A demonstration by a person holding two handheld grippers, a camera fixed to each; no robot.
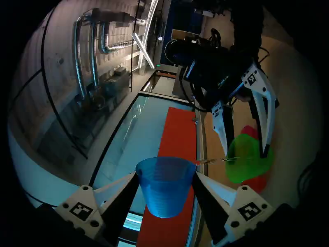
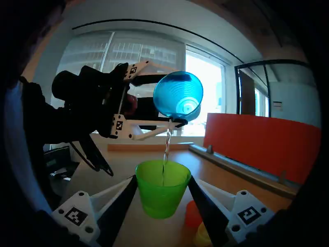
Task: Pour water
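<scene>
My left gripper (image 1: 164,176) had both fingers pressed on the sides of the blue cup (image 1: 165,189), pinching it just below the rim. In the right gripper view that cup (image 2: 178,94) was tipped well over, its mouth turned down toward me and its lip at the low point. A thin stream of water (image 2: 166,144) fell from that lip.

My right gripper (image 2: 162,179) pinched the green cup (image 2: 161,193) the same way, upright, straight under the blue one but apart from it, and the stream landed inside its rim. Whether the green cup's base touched the table (image 2: 123,164) I could not tell. It stood over the table's near part, toward the edge with the red partition (image 2: 263,140). Just beside it lay a small orange thing (image 2: 192,213).

I judged the pour to be under way, with how full the green cup was too hard to read. The next move, as I saw it, called for holding the green cup steady under the lip, then rolling the blue cup back upright once enough had gone across, slowly, so the last drops would not miss the rim.
</scene>
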